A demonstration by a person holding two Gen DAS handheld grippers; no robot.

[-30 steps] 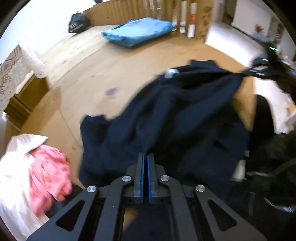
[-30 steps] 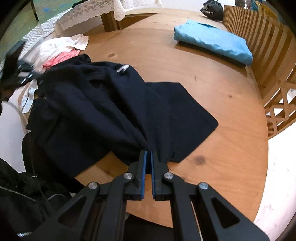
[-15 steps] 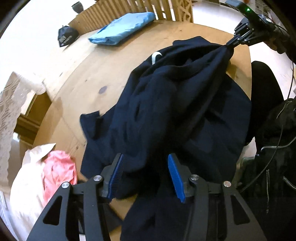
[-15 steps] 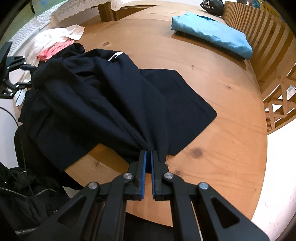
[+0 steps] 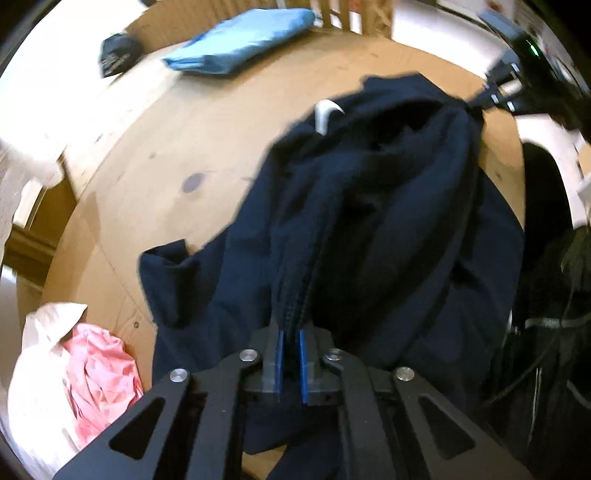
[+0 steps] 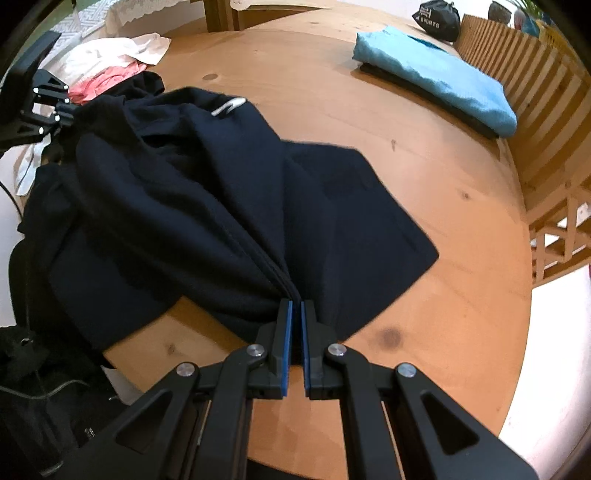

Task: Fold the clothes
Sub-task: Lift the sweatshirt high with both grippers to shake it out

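My left gripper (image 5: pixel 290 334) pinches a bunched fold of the dark garment (image 6: pixel 207 206); my right gripper (image 6: pixel 296 306) clamps its opposite edge, low over the table (image 6: pixel 461 295).

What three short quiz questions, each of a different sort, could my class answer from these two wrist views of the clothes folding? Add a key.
1. True or false: both tongs, left and right, are shut on the navy garment.
2. Which lies folded near the slatted railing? A. light blue garment B. pink cloth C. black bag
3. Fill in: the clothes lie on a round ____ table.

Key: 1 true; 2 A; 3 wooden.
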